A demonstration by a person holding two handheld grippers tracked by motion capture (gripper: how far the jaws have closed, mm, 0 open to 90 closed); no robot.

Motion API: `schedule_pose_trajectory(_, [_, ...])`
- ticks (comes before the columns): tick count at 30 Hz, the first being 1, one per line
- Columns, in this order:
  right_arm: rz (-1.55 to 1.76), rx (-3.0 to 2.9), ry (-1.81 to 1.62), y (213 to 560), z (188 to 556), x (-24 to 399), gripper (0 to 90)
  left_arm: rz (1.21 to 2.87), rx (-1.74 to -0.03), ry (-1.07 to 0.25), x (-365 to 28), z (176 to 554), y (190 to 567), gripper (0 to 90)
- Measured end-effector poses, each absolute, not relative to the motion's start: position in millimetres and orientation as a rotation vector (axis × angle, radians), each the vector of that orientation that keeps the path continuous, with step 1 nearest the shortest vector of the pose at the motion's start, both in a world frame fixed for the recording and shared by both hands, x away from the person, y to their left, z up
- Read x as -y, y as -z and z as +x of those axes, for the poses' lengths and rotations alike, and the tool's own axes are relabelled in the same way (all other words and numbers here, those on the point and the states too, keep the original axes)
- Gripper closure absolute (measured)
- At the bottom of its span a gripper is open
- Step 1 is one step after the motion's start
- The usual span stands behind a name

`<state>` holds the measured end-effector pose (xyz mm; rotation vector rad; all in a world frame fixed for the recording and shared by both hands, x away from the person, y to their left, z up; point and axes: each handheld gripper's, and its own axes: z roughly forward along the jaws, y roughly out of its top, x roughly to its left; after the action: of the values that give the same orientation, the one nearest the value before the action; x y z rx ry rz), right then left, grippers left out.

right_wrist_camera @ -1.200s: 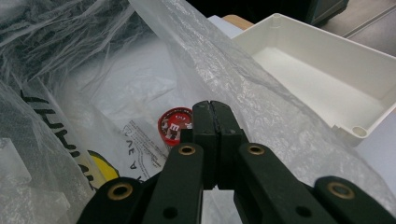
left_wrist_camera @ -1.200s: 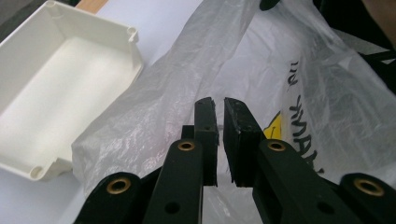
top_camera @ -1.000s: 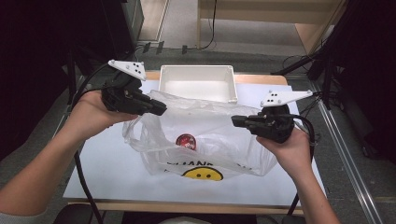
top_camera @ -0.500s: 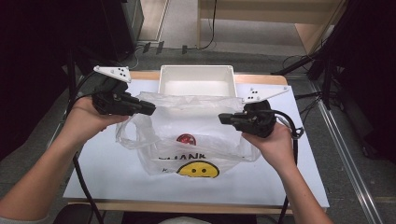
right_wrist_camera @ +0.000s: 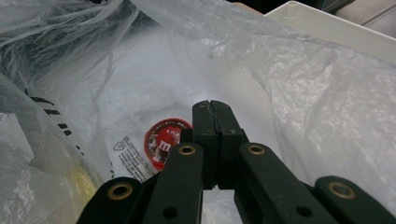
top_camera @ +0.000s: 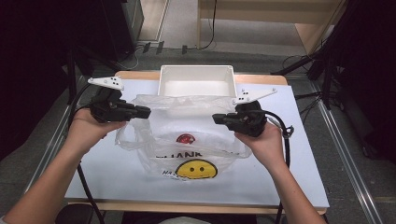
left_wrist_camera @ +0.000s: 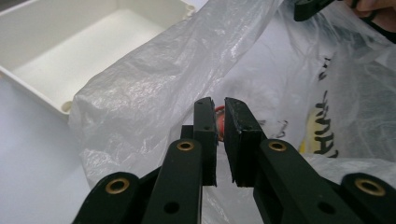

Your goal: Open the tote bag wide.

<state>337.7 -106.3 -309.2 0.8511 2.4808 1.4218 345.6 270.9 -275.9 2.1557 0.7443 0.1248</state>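
Note:
A clear plastic bag (top_camera: 187,121) with a yellow smiley face and black lettering lies on the white table, its mouth held up between my two grippers. A round red candy pack (top_camera: 185,138) sits inside it and is also plain in the right gripper view (right_wrist_camera: 161,140). My left gripper (top_camera: 145,112) grips the bag's left rim, and its jaws (left_wrist_camera: 218,105) stand a narrow slit apart. On the bag's right rim my right gripper (top_camera: 215,118) has its jaws (right_wrist_camera: 211,106) pressed flat together, with the film too thin to see between them.
A white empty tray (top_camera: 196,72) stands just behind the bag at the table's far edge. The white table top (top_camera: 107,172) runs bare to either side and in front. Dark floor, cables and furniture legs surround the table.
Both grippers have sunk and shifted left with the bag, which now lies lower and flatter on the table. Neither grip has changed.

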Motion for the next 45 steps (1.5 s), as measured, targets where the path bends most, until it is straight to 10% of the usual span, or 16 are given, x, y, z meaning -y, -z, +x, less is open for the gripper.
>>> schedule_pose_trajectory(45, [1.036, -2.494, -1.369, 389.7, 350.9, 100.1, 90.0, 2.137, -0.891, -0.059, -270.0, 346.0, 372.4, 84.1])
